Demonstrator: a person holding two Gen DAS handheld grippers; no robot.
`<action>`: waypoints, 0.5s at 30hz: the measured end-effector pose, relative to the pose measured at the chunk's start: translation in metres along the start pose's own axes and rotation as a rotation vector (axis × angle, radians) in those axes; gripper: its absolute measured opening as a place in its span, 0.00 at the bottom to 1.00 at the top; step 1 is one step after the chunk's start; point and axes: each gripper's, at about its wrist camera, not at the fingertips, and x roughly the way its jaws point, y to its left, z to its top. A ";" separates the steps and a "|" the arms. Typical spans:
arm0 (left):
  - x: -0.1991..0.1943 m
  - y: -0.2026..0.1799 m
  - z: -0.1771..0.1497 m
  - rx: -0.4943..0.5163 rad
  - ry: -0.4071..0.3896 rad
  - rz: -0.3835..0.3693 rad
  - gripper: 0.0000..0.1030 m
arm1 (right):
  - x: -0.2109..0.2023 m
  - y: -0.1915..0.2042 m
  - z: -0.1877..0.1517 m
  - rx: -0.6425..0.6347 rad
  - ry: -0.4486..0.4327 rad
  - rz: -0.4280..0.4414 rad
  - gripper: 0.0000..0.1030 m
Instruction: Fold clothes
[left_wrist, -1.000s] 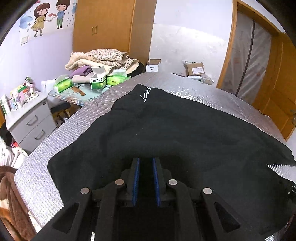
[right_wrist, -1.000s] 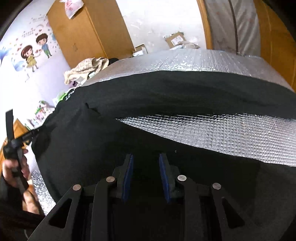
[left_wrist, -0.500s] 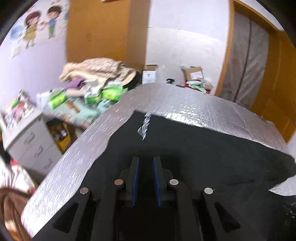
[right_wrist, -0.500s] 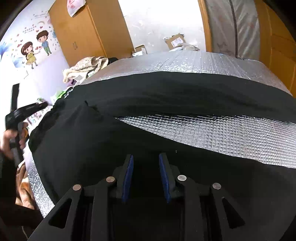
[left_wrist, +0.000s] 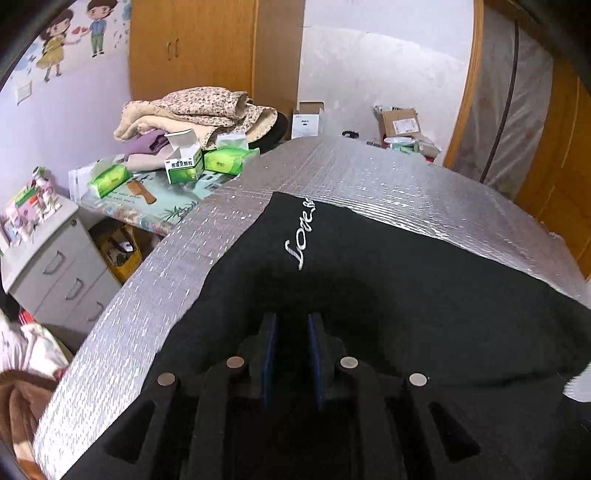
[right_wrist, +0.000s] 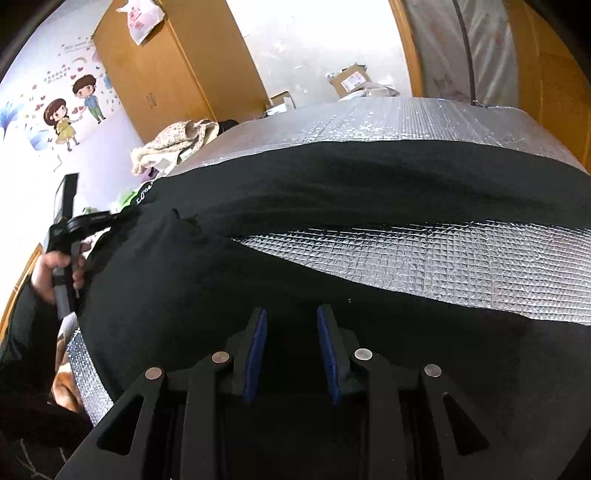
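The black garment (right_wrist: 258, 280) is lying spread over the foil-covered table (right_wrist: 424, 258), two long parts diverging with bare foil between them, so the folding is looking barely begun and nearly all of it is left. The left hand-held gripper (left_wrist: 291, 332) is hovering over the cloth near the white lettering (left_wrist: 301, 240), its jaws a narrow gap apart and gripping nothing visible. The right hand-held gripper (right_wrist: 291, 332) is standing wider open and empty above the near edge.

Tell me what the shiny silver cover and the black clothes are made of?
The silver cover looks like foil-faced bubble padding: it glints, with a grid of little raised squares. The black garment looks like soft, matte knit fabric, maybe cotton: it drapes, creases and shows no shine. Neither can be confirmed by sight.
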 end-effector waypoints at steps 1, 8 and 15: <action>-0.006 0.000 -0.005 -0.001 0.002 -0.003 0.17 | 0.000 -0.001 0.000 0.002 0.000 0.003 0.29; -0.040 -0.016 -0.038 -0.004 0.003 0.010 0.17 | -0.001 -0.002 0.000 0.008 0.000 0.009 0.29; -0.031 -0.044 -0.066 0.059 0.027 0.031 0.18 | 0.000 0.006 0.001 -0.021 0.003 -0.028 0.29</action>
